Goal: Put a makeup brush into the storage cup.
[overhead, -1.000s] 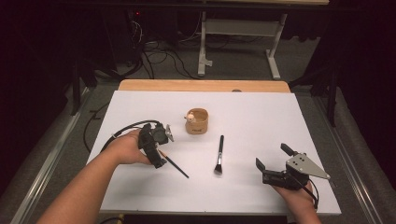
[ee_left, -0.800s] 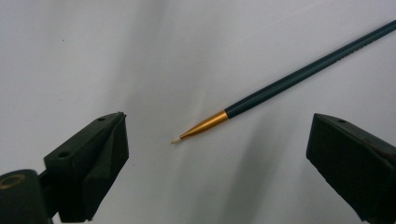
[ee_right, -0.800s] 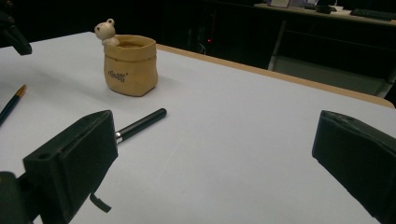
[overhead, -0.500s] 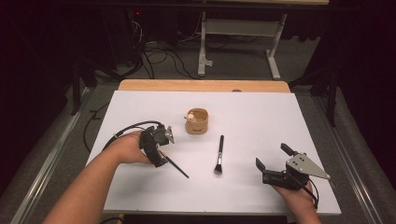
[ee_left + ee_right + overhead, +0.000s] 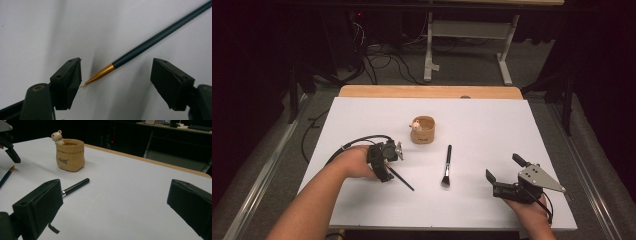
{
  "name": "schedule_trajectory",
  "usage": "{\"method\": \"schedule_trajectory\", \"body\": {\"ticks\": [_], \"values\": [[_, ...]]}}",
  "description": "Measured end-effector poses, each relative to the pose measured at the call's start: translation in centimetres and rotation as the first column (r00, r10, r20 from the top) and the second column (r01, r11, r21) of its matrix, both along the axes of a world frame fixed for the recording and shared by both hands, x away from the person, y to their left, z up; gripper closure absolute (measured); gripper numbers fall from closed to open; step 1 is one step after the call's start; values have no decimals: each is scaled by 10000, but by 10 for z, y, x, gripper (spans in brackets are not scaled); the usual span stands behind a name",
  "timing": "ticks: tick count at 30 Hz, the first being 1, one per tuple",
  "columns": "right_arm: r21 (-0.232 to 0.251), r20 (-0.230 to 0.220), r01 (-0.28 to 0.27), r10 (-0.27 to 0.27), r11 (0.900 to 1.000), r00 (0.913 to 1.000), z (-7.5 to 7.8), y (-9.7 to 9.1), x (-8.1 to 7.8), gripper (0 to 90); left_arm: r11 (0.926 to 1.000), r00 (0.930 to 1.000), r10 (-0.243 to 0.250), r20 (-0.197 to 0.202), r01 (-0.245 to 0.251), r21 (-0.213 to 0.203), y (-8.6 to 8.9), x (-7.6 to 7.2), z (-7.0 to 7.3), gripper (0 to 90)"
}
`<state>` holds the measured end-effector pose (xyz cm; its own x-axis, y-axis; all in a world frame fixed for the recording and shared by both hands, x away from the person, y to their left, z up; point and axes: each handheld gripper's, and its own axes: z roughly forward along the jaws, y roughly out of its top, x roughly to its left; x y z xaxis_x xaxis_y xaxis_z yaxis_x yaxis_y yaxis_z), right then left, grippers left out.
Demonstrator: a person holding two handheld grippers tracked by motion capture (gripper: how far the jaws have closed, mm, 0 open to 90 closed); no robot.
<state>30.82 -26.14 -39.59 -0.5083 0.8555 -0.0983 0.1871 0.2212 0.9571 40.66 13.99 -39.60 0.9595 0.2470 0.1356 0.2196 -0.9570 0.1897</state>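
White tabletop (image 5: 362, 210) carries a tan bear-topped pot (image 5: 70, 155) whose dark lettering is unreadable. Left gripper (image 5: 116, 80), jaws closing but unclenched, straddles a thin dark gold-ferruled brush (image 5: 150, 41); right gripper (image 5: 112, 207) gapes empty.

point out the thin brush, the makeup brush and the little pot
thin brush (image 5: 160, 36), left gripper view, on its dark handle
makeup brush (image 5: 447, 159), high view, on its black handle
little pot (image 5: 70, 156), right gripper view, on its tan side wall

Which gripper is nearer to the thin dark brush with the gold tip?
Left. The left gripper has the thin brush tip between its jaws, which have just been closing, pads not touching yet. The right gripper sits open, far beyond the makeup brush.
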Motion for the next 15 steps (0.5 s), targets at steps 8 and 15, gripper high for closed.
{"method": "schedule_trajectory", "body": {"ticks": [8, 15], "values": [[69, -26, 20, -20, 10000, 10000, 0, -1, 0, 17, 9999, 9999, -83, -134, 81, -136, 0, 2, -2, 302], [30, 16, -29, 29, 10000, 10000, 0, 0, 0, 17, 9999, 9995, -34, -308, 30, -143, -2, 4, -4, 341]]}}
